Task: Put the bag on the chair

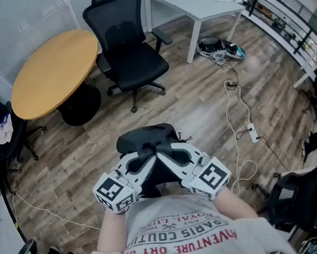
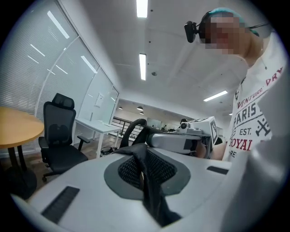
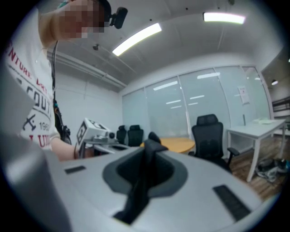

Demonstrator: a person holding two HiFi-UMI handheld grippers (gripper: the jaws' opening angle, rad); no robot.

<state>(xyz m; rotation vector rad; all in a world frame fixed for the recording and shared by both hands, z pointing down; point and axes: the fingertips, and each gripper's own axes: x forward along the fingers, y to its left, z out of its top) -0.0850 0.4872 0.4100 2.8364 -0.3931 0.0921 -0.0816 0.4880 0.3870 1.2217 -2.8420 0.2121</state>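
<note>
The person holds both forearms (image 1: 115,232) bent in close to the chest, elbows out, so the two tools angle inward and meet at their tips in front of the printed shirt. The left gripper (image 1: 145,160) points forward and to the right, and the right gripper (image 1: 168,158) points forward and to the left, with their marker cubes (image 1: 115,193) nearest the body. Between and just beyond the tips hangs the black bag (image 1: 145,137), held above the wood floor (image 1: 200,96). In the left gripper view the jaws are pressed together on a black strap (image 2: 149,190) of the bag. The strap runs up the seam between them, with dark mesh fabric bunched at the throat. The right gripper view shows the same kind of hold, with its jaws closed on a length of black strap that rises from between the pads. Each tool appears in the other's view, just beside it. The bag therefore sits directly at the tips of both tongs, pinched from two sides and close to the person's body. The black office chair (image 1: 129,47) stands farther ahead, well apart from the bag, between a round table (image 1: 55,72) and a white desk (image 1: 195,2). Cables (image 1: 238,114) trail across the floor to the right.
</note>
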